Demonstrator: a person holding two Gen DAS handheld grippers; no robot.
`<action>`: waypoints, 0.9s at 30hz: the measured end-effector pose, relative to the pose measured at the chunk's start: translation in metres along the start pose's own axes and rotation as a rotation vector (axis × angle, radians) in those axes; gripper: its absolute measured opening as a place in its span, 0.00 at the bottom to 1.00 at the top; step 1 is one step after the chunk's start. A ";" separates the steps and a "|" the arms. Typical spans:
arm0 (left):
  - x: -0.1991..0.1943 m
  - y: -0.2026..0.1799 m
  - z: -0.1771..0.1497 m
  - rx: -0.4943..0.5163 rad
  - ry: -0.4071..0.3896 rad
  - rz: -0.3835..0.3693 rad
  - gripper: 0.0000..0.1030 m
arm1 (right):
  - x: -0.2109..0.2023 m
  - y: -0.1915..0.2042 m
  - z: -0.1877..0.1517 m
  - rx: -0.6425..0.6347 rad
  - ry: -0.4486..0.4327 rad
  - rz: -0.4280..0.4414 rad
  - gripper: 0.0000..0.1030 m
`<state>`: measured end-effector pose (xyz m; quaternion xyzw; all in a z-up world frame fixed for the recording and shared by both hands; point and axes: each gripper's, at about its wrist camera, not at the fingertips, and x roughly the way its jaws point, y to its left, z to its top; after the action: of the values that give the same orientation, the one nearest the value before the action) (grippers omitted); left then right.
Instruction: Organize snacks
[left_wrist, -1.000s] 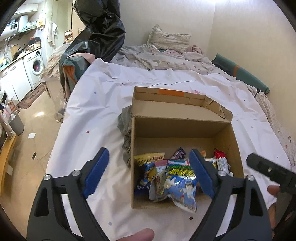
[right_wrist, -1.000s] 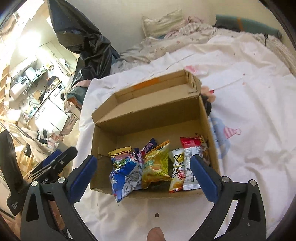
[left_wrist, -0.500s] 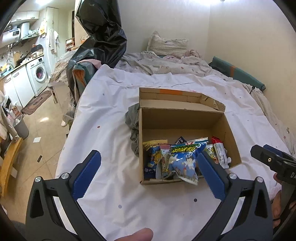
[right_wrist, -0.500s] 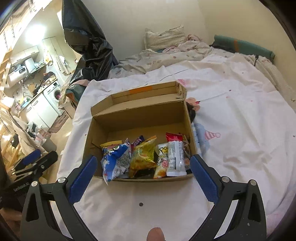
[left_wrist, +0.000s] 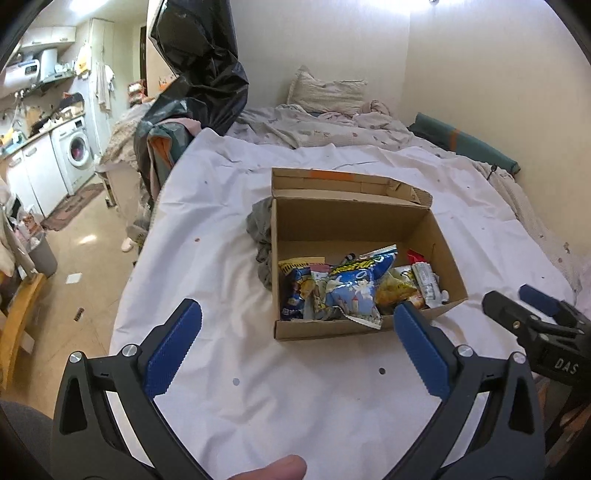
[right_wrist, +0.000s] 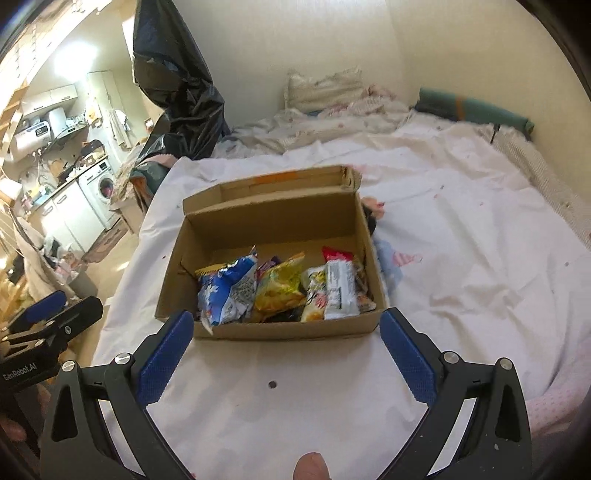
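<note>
An open cardboard box sits on a white sheet, its lid flap folded back. Several snack packets stand in a row along its near wall: a blue chip bag, a yellow bag and a white-and-red bar among them. My left gripper hangs open in front of the box, nothing between its blue pads. My right gripper is open too, empty, just short of the box's near wall. Each gripper shows at the edge of the other's view.
The white sheet covers a bed with rumpled bedding and a pillow at the far end. A grey cloth lies against the box's left side. A black plastic bag stands at the bed's far left corner. Kitchen floor lies left.
Both grippers have drawn back from the box, which now looks smaller and farther. The left gripper's jaws widened a little. The snacks stay in the box.
</note>
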<state>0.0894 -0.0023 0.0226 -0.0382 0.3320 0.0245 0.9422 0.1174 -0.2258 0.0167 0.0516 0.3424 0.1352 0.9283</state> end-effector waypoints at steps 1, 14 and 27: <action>0.000 0.000 0.000 -0.002 -0.004 0.003 1.00 | -0.002 0.002 -0.001 -0.017 -0.017 -0.016 1.00; 0.001 -0.004 -0.003 -0.011 -0.036 -0.011 1.00 | 0.004 -0.006 0.001 -0.024 -0.043 -0.085 1.00; 0.003 -0.004 -0.003 -0.021 -0.023 -0.005 1.00 | 0.008 -0.002 -0.001 -0.027 -0.030 -0.080 1.00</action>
<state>0.0903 -0.0068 0.0189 -0.0489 0.3208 0.0259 0.9455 0.1227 -0.2259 0.0106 0.0273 0.3283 0.1017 0.9387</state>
